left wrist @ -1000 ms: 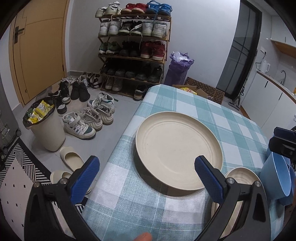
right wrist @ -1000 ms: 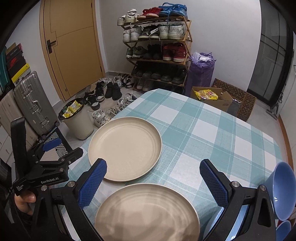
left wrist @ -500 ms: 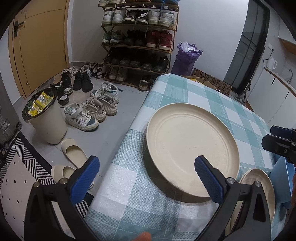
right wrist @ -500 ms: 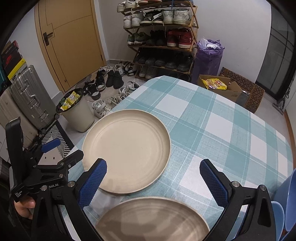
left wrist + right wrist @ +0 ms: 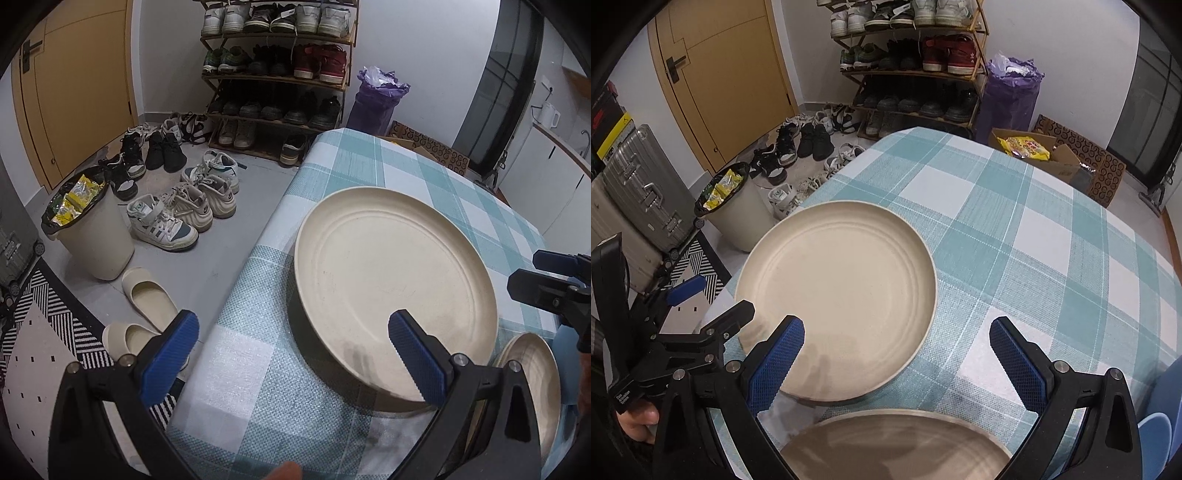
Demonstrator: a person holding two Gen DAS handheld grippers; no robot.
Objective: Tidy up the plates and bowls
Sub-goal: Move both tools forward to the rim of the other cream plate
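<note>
Both tools have closed in on the large round cream plate [image 5: 395, 291] over the last second: it fills more of each wrist view than it did, and the left tool [image 5: 291, 354], jaws wide apart and holding nothing, now has its right blue pad [image 5: 413, 354] hanging over the plate's near rim while its left pad sits off the edge of the worktop [image 5: 343, 173], above the floor. The right tool [image 5: 897, 358] is also spread open and empty, its left pad over the same plate's near edge. I judge this to mean the first pick-up is about to start, with nothing yet lifted or stacked.

The large plate lies flat on the teal-and-white checked cloth near the worktop's left edge. A second cream plate [image 5: 894, 446], of similar colour, lies just beside it on the near side, directly under the right tool; the two rims look close, though whether they touch I cannot tell.

Counted: two cream plates. Of the blue plastic bowls [image 5: 1156, 439], only slivers show at the right edge of the right wrist view, at least one, perhaps two nested; the exact number is cut off.
</note>
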